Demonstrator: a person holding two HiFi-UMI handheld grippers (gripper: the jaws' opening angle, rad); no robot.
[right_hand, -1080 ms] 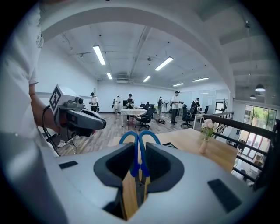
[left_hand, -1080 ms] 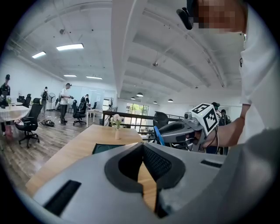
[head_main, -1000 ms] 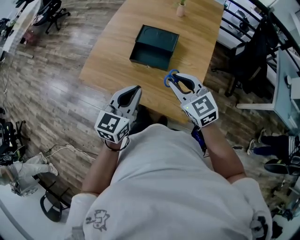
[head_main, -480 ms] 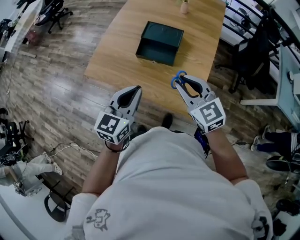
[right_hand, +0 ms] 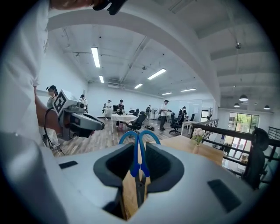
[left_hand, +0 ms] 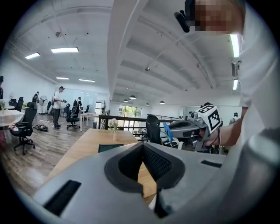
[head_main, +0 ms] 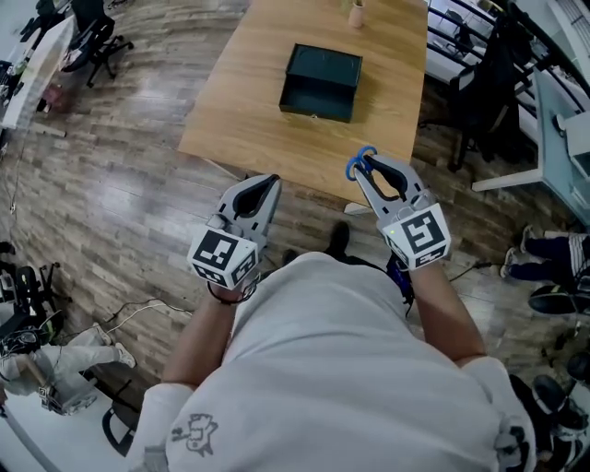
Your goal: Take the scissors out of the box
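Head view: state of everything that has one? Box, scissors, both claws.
Dark green rectangular box: open on the wooden table, no scissors seen inside.
Blue-handled metal scissors: closed, out of the box, gripped in the right claw.
Right claw: shut on the scissors.
Left claw: shut, empty.
Small vase: upright at the table's far end.

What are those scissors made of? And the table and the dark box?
Scissors: blue handle loops look like smooth plastic; the dark blade part, pinched in the right tool, is probably metal.
Table: wood or wood-look laminate, with pale grain lines.
Box: dark green, matte; cardboard or plastic, can't tell.
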